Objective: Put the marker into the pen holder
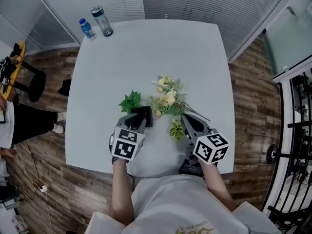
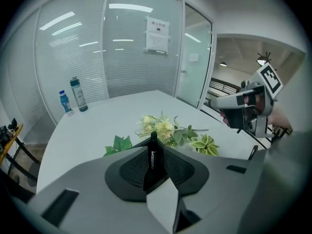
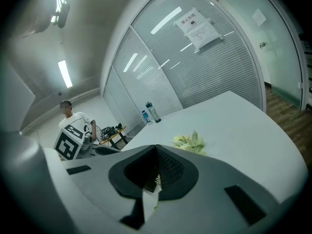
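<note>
Marker [image 2: 154, 161], black with pale print, is standing upright between the jaws of the left gripper [image 1: 136, 121], which are clamping its barrel. That gripper is hovering right at the black pen holder [image 1: 144, 114], which is sitting on the white table [image 1: 146, 52] just beside a green leaf [image 1: 129, 101]; whether the marker's tip is inside cannot be told. Right gripper [image 1: 189, 122] is hanging near the flower sprigs [image 1: 167, 97], its jaws pressing together on nothing. Clear bottle [image 1: 102, 21] and blue bottle [image 1: 87, 28] are standing at the table's far left corner
</note>
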